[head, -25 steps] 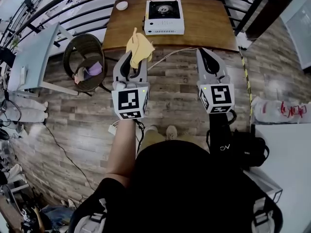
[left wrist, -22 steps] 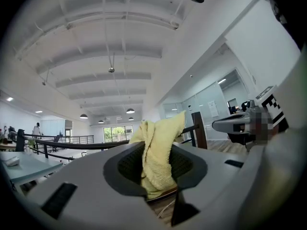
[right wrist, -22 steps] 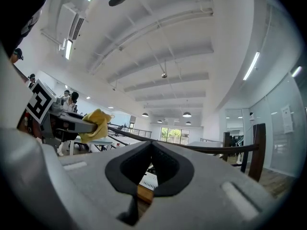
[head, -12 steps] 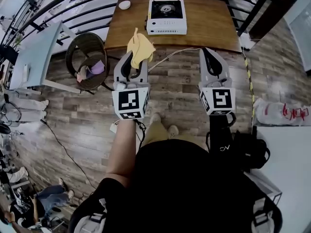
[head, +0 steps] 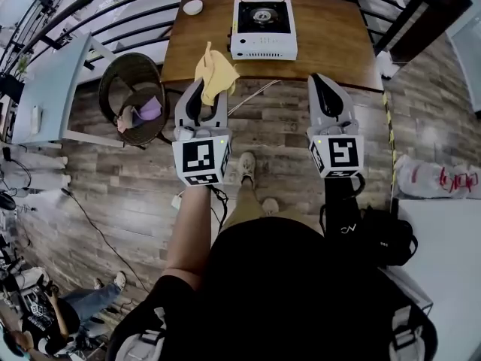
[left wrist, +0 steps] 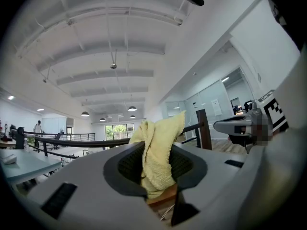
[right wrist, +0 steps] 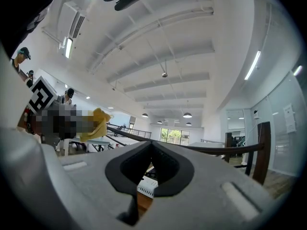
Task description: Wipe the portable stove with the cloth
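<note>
Two grippers point forward; left gripper (head: 202,90) jaws clamp cloth (head: 216,69); right gripper (head: 318,80) jaws together

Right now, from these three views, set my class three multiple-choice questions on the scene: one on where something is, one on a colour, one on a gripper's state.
1. Where does the portable stove stand?
A. On the wooden table
B. On the plank floor
C. On the round wicker chair

2. What colour is the cloth?
A. Blue
B. Yellow
C. Red

3. How do the jaws of the right gripper stand?
A. Wide apart
B. Closed on the cloth
C. Together, with nothing between them

Answers:
1 A: the head view shows the stove resting on the tabletop.
2 B: the head view and the left gripper view both show it pale yellow.
3 C: the right gripper view shows the tips meeting with nothing held.
</note>
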Tool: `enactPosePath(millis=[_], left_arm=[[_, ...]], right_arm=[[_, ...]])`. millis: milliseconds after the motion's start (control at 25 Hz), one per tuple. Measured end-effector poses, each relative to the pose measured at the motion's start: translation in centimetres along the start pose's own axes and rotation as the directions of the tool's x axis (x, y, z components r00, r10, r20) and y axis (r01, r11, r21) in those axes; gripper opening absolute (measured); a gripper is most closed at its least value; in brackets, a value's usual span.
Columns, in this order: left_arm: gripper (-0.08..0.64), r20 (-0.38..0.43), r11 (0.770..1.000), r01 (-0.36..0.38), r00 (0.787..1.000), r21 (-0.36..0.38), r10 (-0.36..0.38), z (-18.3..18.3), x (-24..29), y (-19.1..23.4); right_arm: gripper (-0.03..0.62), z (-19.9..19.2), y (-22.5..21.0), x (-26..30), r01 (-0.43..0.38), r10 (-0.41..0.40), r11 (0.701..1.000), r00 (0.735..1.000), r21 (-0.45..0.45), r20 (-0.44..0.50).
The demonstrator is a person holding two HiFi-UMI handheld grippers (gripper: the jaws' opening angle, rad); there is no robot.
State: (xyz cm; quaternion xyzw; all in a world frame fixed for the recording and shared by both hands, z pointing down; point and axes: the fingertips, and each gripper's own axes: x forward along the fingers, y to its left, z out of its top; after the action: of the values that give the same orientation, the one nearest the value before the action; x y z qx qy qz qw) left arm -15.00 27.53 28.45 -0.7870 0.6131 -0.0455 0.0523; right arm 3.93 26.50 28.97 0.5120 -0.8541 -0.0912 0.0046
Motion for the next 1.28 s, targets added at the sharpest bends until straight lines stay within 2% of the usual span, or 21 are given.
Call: enactPosePath(millis=[160,400,760,1040,1280], left_arm=[[0.115,0.002,1.000,0.015,1.000,-0.004,-0.015,-0.7,4.8,2.1],[0.115,0.028,0.995,0.102,0.994,0.017,-0.102,-0.3,11.8,4.9],[0.115,0.023,0.991,0.134,0.991,0.026,-0.135,-0.5,19.9,9.6],[0.115,0.005,0.989,0.147,0.989,0.019,-0.147,-1.6,23.8,12.0],[0.115,-0.011,0.988,0.154,0.988,0.010,-0.154,-2.5,26.7,12.2]], right_arm=[[-0.001,-1.3,-1.1,4.5,0.012,-0.012,1.000,1.000,0.003,-0.024],[-0.001,-2.1,-3.5,11.4,0.070,-0.069,0.998,0.997,0.010,-0.034],[-0.002,-3.1,-5.2,19.5,0.126,-0.125,0.992,0.991,0.022,-0.050],[-0.001,-4.1,-5.8,23.2,0.143,-0.142,0.989,0.988,0.023,-0.064],[-0.002,-5.4,-7.5,25.3,0.145,-0.143,0.989,0.986,0.023,-0.084]])
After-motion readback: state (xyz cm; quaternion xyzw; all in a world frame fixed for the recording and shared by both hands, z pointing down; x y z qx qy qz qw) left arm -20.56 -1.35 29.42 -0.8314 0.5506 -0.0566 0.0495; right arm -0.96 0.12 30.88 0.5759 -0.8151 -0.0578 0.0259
